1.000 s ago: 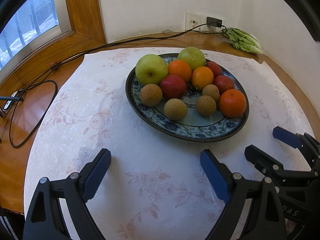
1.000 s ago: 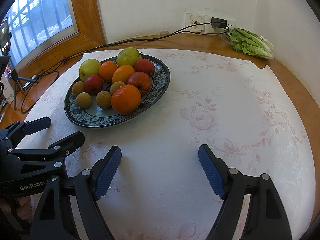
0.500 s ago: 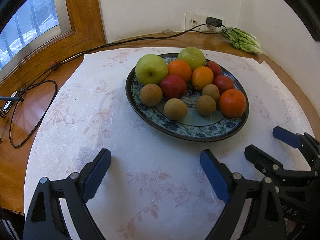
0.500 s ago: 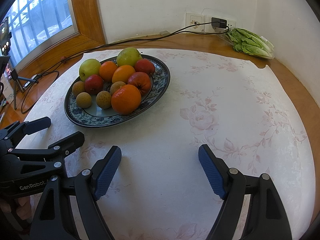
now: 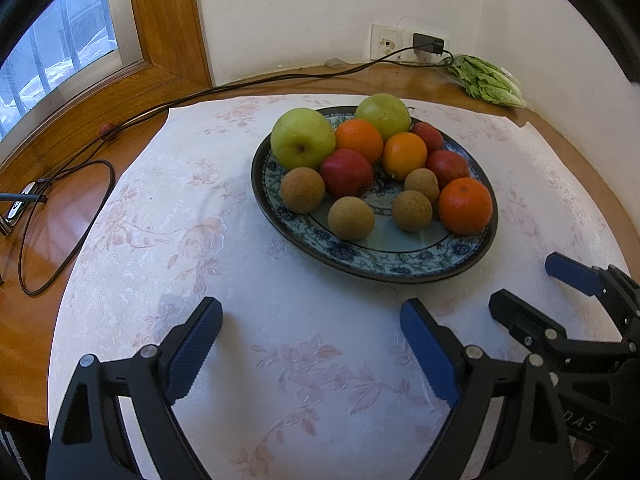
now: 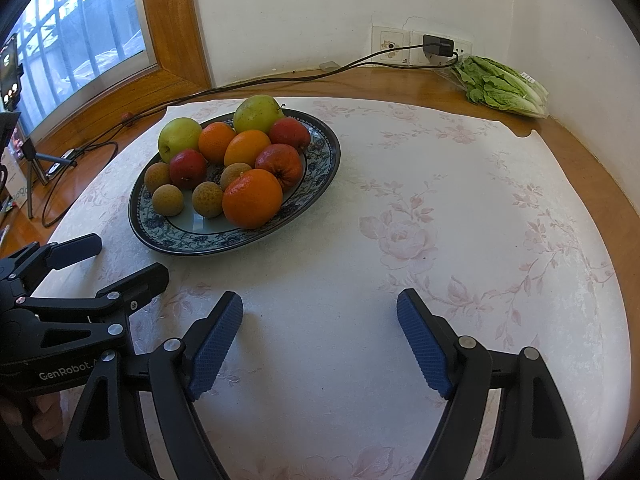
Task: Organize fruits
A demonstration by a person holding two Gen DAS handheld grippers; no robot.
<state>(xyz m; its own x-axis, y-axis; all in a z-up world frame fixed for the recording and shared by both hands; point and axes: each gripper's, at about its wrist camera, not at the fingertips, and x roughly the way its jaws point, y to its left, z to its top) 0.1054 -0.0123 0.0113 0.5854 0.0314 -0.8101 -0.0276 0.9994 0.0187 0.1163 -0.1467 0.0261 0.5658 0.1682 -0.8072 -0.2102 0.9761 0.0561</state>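
A blue-patterned plate [image 5: 384, 260] [image 6: 320, 176] on the white floral tablecloth holds two green apples [image 5: 303, 138], three oranges [image 5: 465, 205], three red apples [image 5: 346, 172] and several small brown fruits [image 5: 351, 217]. My left gripper [image 5: 312, 344] is open and empty, low over the cloth in front of the plate; it also shows in the right wrist view [image 6: 108, 256]. My right gripper [image 6: 320, 332] is open and empty, to the right of the plate; it shows in the left wrist view [image 5: 532, 280].
A bag of lettuce [image 6: 504, 88] lies at the back right corner. A black cable [image 5: 240, 88] runs from the wall socket [image 5: 428, 42] along the wooden table edge to a loop [image 5: 60, 232] at the left. A window is at the left.
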